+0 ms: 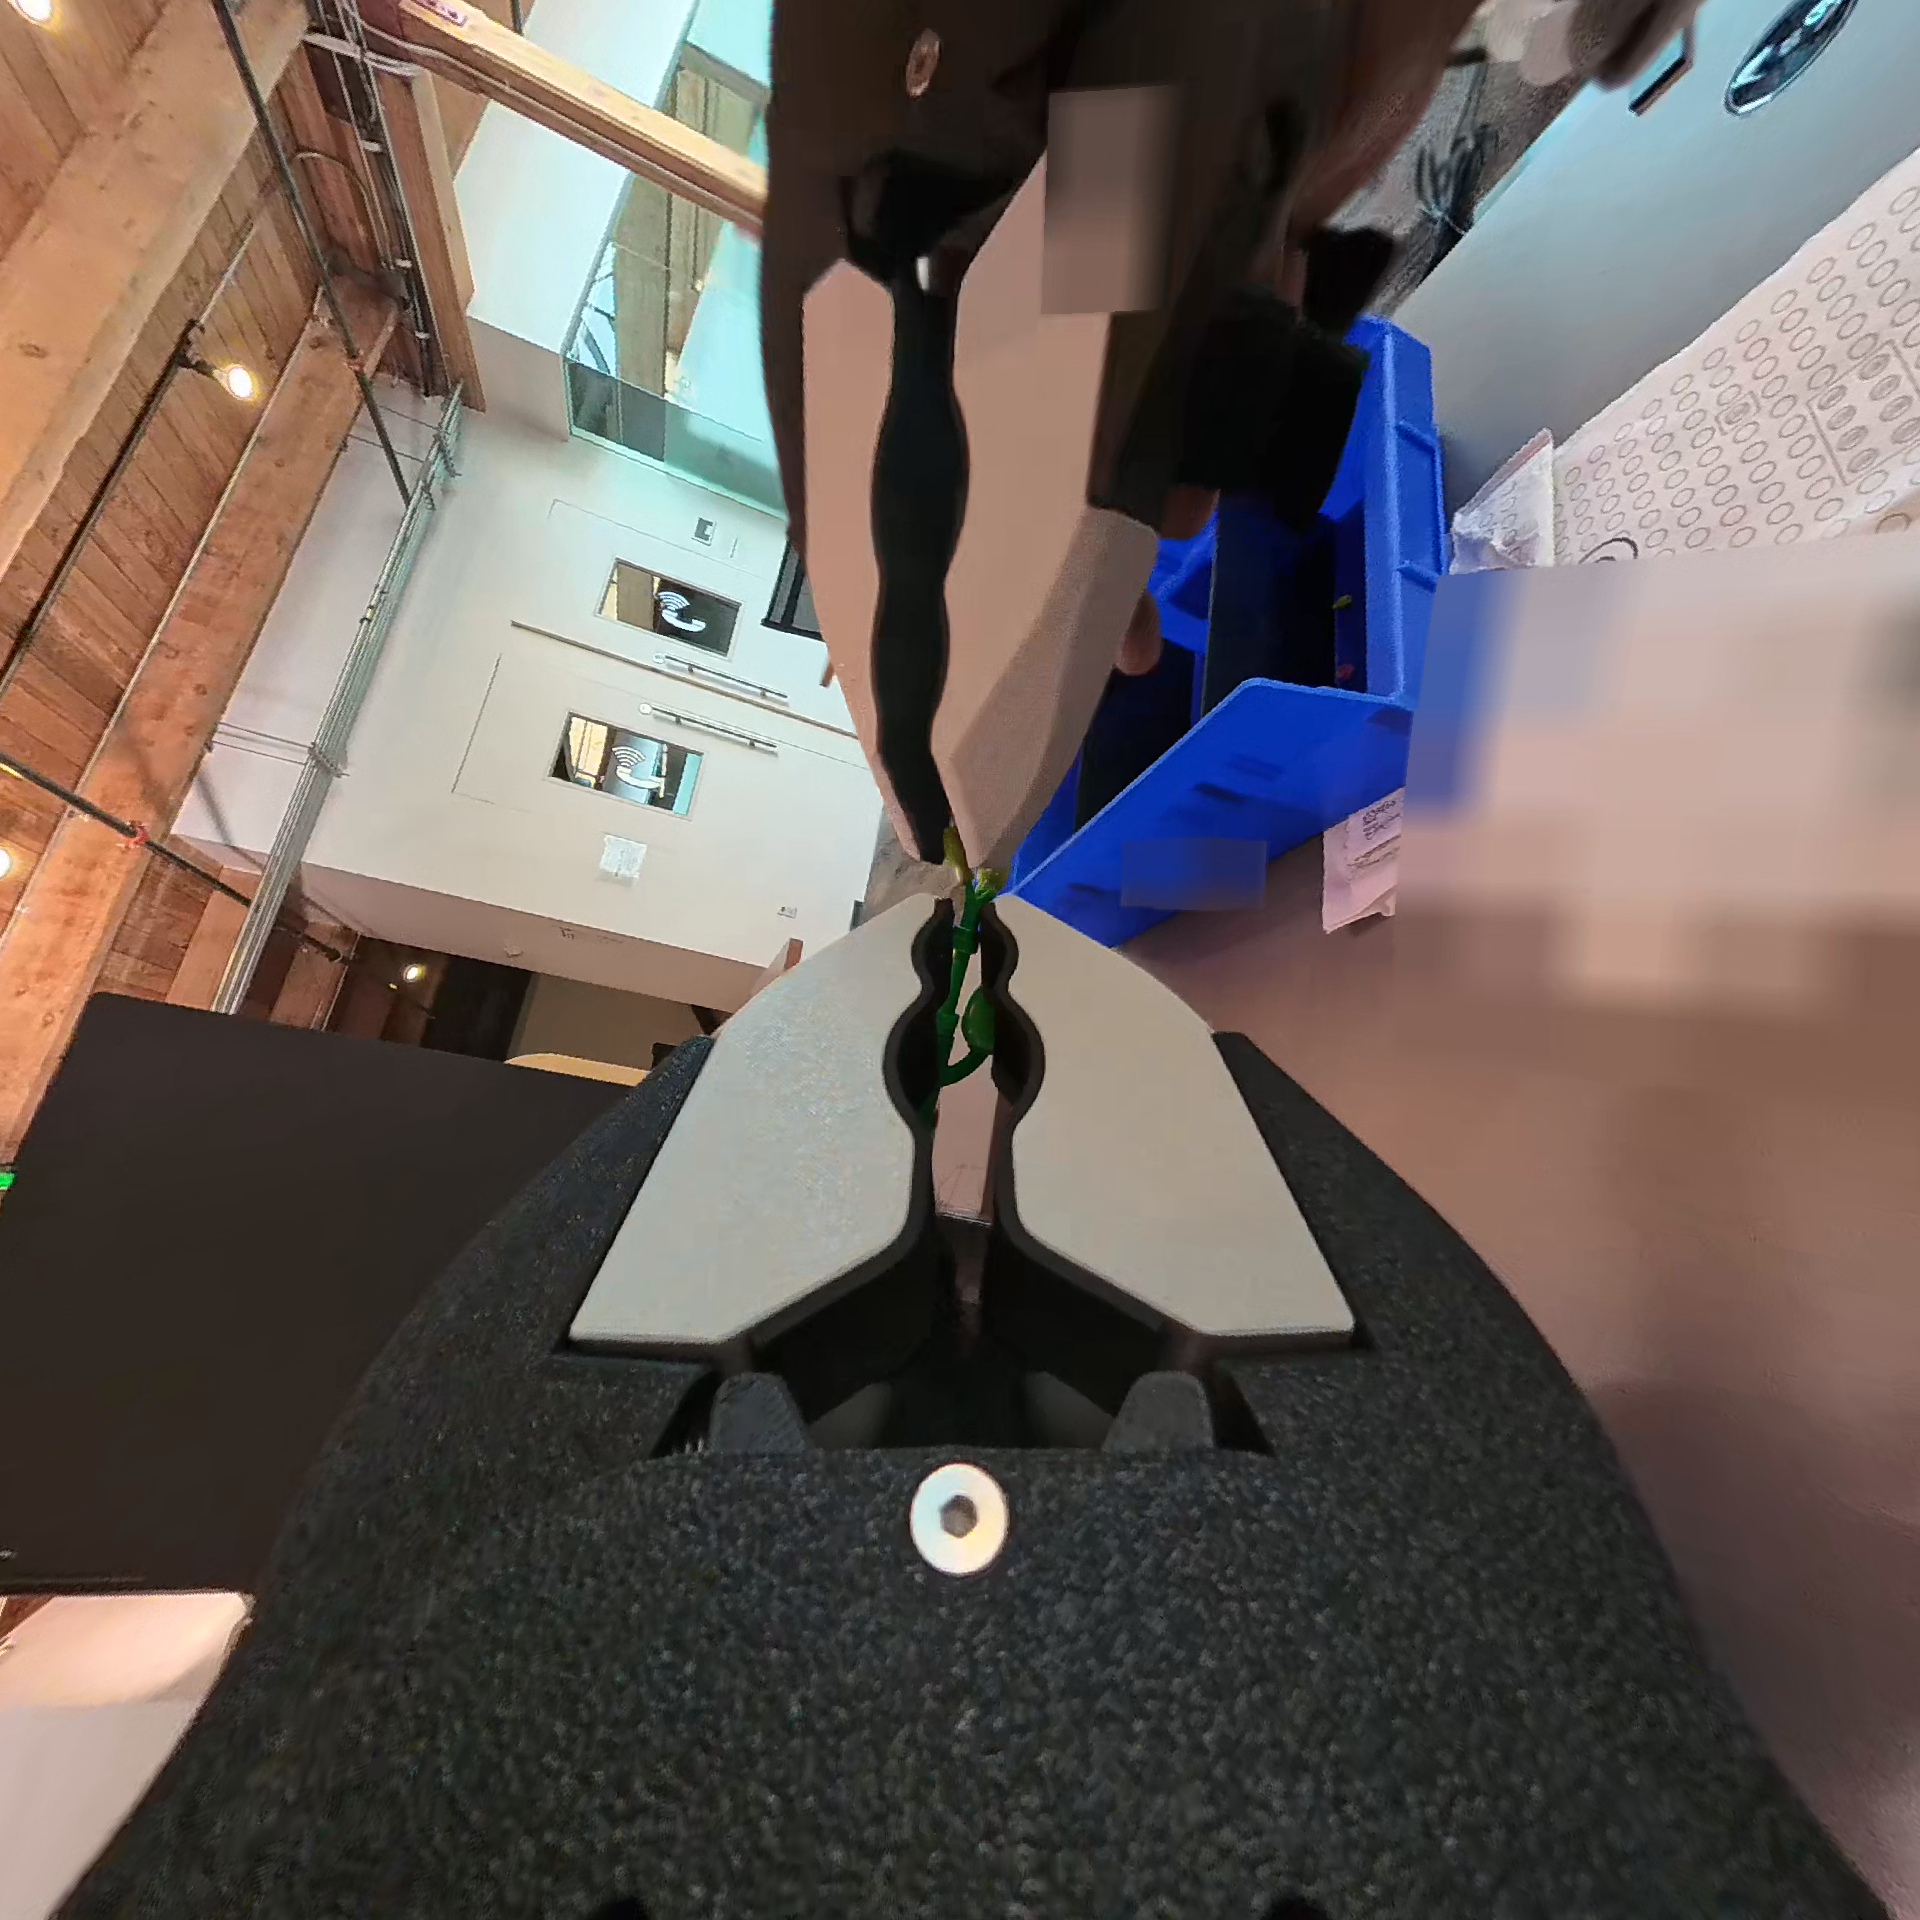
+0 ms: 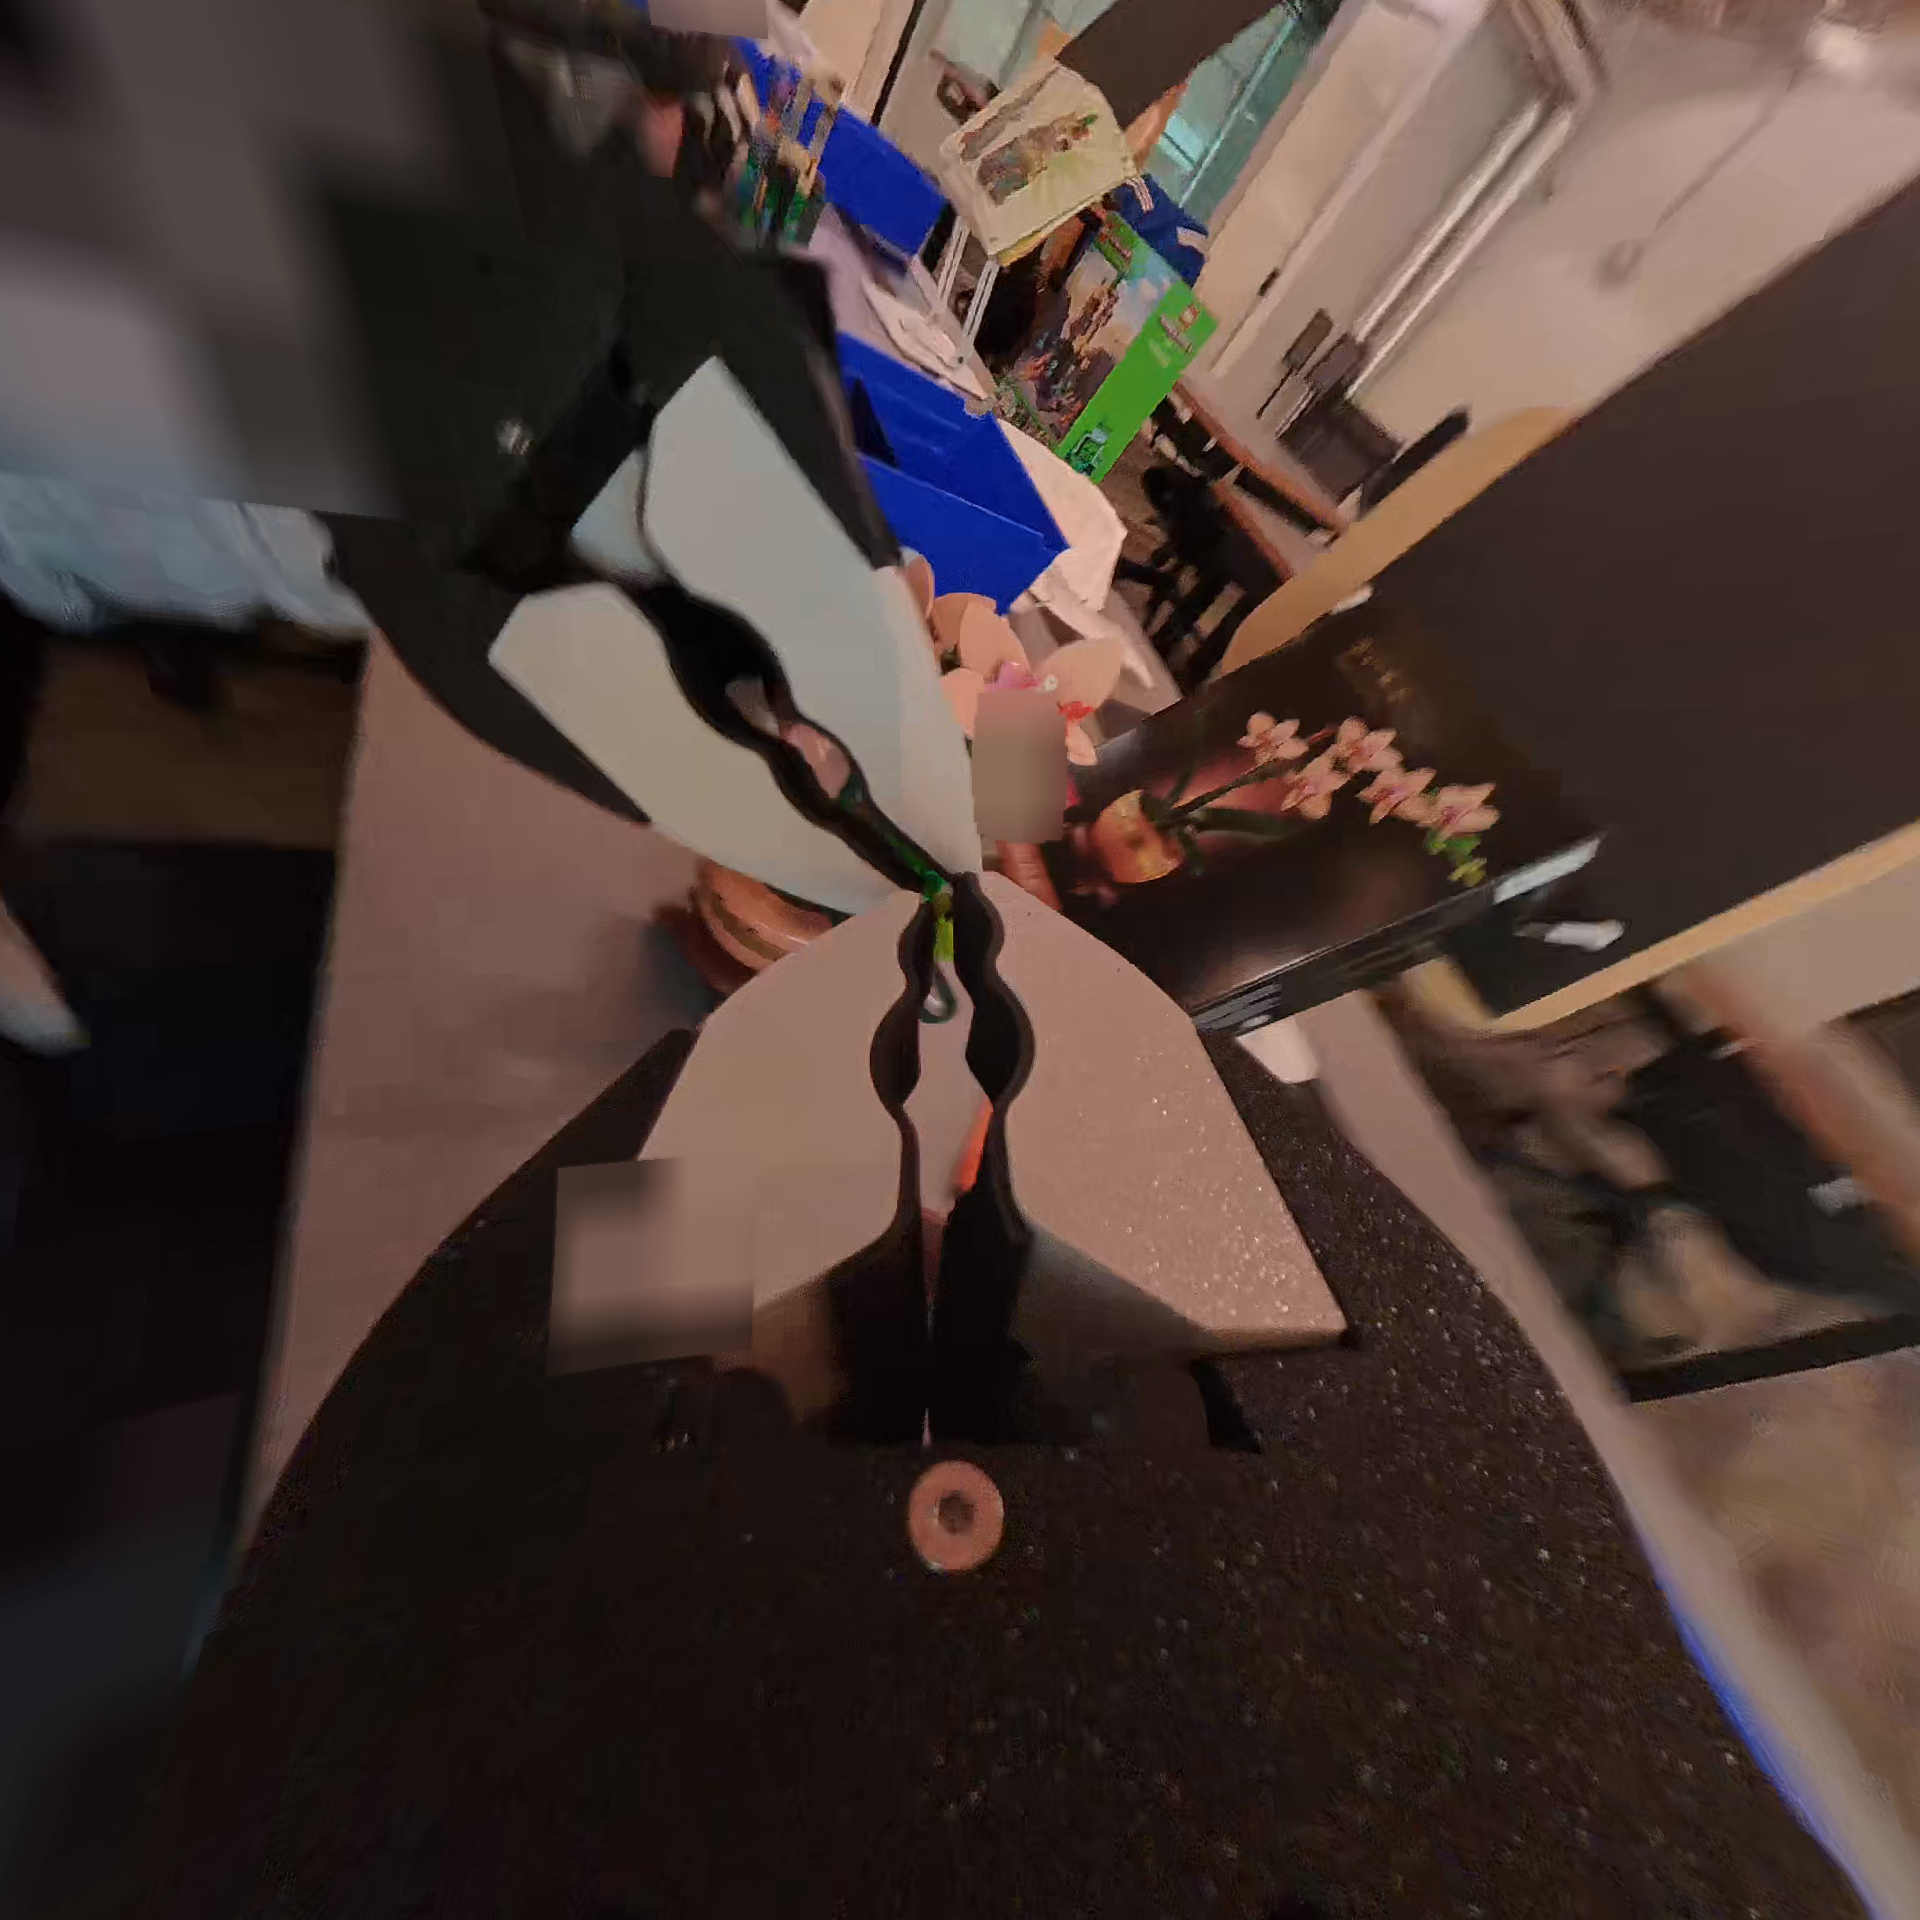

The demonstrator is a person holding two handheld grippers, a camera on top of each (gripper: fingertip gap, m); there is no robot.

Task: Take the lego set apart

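A thin green lego stem with a yellow-green end is held in the air between both grippers. My left gripper is shut on its lower part, and the stem runs down between the pads. My right gripper comes from above, tip to tip with the left, and is shut on the stem's yellow-green end. In the blurred right wrist view my right gripper grips the stem, and the left gripper meets it from the upper left. Behind them stands the lego orchid, with pale pink flowers and a tan pot.
A blue bin sits just behind the grippers, with a small plastic bag and a white patterned sheet beyond. A dark box with an orchid picture lies right of the orchid. More blue bins and a green box stand farther back. The tips of both grippers are at nearly the same place.
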